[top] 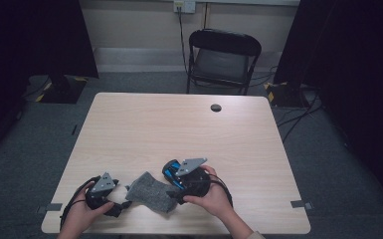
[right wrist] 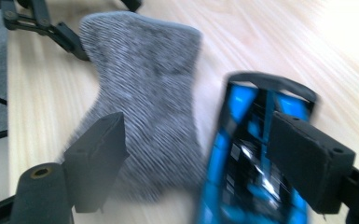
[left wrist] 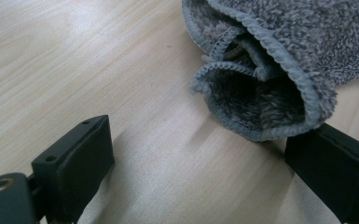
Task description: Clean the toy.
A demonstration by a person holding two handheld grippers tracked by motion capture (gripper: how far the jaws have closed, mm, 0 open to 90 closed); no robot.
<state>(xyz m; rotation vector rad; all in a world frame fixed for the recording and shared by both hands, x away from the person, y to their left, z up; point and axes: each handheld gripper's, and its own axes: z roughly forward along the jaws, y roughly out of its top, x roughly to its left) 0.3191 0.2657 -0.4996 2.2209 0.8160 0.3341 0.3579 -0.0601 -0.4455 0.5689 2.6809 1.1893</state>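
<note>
A grey fleecy cloth (top: 149,191) lies crumpled near the table's front edge, between my two grippers. My left gripper (top: 123,200) rests at its left, held by a hand. In the left gripper view the left gripper (left wrist: 196,158) stands open over bare wood, and the cloth's rolled hem (left wrist: 261,93) lies just beyond its right jaw. My right gripper (top: 175,185) sits at the cloth's right side, beside a blue and black object (top: 171,172). In the right gripper view the right gripper (right wrist: 196,154) stands open: the cloth (right wrist: 144,79) is behind its left jaw, the blurred blue object (right wrist: 247,158) by its right jaw.
The pale wooden table (top: 179,129) has a round cable hole (top: 216,107) at the far side and tape marks at its front corners (top: 53,207). A black folding chair (top: 224,57) stands behind it. Cables trail on the floor at the right (top: 298,117).
</note>
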